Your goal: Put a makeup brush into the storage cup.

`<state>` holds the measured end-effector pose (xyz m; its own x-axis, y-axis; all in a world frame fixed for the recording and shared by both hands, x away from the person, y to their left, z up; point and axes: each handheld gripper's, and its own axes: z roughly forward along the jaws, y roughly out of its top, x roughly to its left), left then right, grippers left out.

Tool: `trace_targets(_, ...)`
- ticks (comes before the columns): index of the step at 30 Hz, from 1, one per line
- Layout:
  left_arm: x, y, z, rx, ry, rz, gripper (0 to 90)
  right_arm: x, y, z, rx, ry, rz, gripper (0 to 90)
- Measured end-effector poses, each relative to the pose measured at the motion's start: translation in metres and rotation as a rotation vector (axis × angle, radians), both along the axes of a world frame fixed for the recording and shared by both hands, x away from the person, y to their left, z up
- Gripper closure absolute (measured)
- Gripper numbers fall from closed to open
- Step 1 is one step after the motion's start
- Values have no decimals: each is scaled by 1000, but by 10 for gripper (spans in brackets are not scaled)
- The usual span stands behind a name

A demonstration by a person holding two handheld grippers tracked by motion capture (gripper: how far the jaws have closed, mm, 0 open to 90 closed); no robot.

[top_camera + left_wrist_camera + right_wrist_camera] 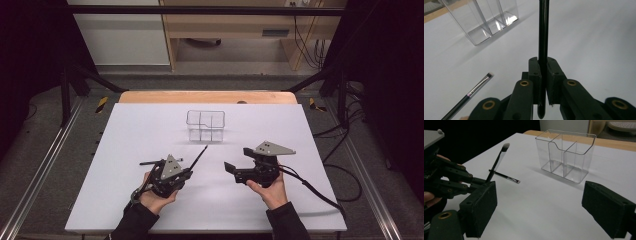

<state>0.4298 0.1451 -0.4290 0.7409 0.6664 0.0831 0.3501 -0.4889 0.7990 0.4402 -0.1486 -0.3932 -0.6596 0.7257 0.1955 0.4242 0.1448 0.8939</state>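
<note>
My left gripper is shut on the handle of a black makeup brush. The brush slants up and forward, its pale bristle tip raised toward a clear plastic organizer with several compartments. A second, thinner brush lies flat on the white board just left of that gripper. My right gripper hovers to the right of the left one, open, with nothing between its pads.
The white board covers a wooden table whose far edge shows behind it. Cables trail from the right gripper over the board's right edge. Dark frame rails run along both sides.
</note>
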Motion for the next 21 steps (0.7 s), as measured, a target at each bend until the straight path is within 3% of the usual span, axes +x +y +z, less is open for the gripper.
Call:
trace_targets(6, 3, -2, 1, -44, 15, 27, 829, 2, 3, 2, 47, -6, -6, 135)
trace_targets(13, 6, -5, 4, -65, 4, 39, 829, 3, 7, 7, 68, -24, -9, 135)
trace_targets(21, 8, -8, 10, -117, 6, 64, 830, 6, 14, 13, 131, -37, -25, 155)
